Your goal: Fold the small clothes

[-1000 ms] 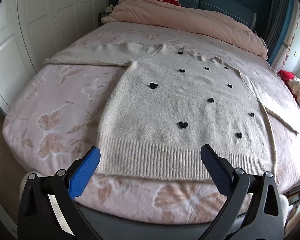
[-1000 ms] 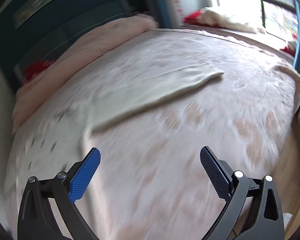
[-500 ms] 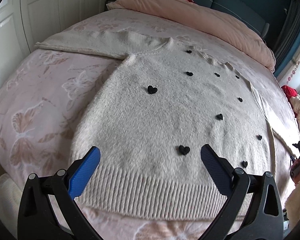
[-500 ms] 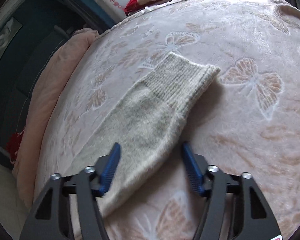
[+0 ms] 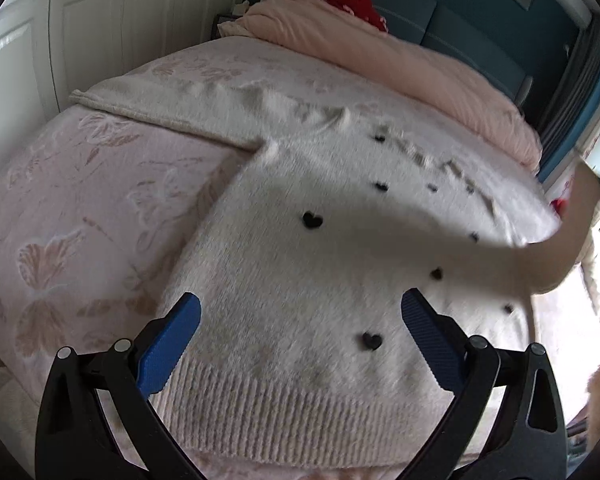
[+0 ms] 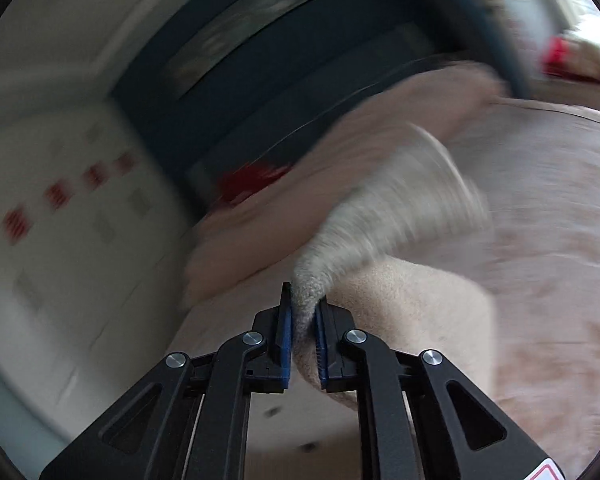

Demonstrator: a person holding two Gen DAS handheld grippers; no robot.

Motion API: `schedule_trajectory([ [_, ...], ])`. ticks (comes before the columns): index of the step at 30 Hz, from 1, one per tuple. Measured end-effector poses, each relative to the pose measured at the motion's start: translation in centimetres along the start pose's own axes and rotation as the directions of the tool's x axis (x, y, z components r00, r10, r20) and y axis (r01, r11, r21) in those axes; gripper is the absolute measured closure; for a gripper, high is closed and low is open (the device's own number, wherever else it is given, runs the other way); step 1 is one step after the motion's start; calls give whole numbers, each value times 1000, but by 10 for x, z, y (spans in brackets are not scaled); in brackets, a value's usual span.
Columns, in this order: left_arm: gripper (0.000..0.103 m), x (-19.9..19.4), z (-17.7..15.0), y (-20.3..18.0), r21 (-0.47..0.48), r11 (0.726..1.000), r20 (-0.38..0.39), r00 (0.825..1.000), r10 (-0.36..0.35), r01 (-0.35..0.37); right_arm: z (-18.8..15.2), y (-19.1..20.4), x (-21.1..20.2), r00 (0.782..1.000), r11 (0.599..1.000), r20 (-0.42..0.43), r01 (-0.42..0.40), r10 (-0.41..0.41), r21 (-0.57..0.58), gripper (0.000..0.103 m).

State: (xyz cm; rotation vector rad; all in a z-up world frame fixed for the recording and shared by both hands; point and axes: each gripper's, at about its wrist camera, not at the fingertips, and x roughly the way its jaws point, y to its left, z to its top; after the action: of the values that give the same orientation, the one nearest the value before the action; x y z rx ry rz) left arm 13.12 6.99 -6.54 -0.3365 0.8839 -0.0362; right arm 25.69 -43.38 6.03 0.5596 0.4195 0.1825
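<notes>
Half a second on, right claw (image 6: 303, 334) now pinched on the sleeve (image 6: 380, 216) of the fluffy cream knit sweater with black hearts (image 5: 320, 272) and swinging it up off the pink butterfly-print bed (image 5: 80, 200) — first fold begun — left claw (image 5: 300, 344) spread, hovering just short of the ribbed hem.
</notes>
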Motion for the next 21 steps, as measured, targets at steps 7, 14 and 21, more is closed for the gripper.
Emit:
schedule_trajectory([
  [7, 5, 16, 51, 10, -158, 973, 6, 985, -170, 169, -129, 61, 99, 939, 997, -339, -76, 62, -29, 68],
  [14, 5, 110, 118, -22, -213, 934, -49, 952, -303, 286, -167, -37, 37, 937, 975, -342, 136, -69, 174, 60],
  [21, 39, 234, 130, -54, -432, 876, -160, 937, -309, 215, -170, -111, 22, 952, 897, -279, 229, -126, 377, 56],
])
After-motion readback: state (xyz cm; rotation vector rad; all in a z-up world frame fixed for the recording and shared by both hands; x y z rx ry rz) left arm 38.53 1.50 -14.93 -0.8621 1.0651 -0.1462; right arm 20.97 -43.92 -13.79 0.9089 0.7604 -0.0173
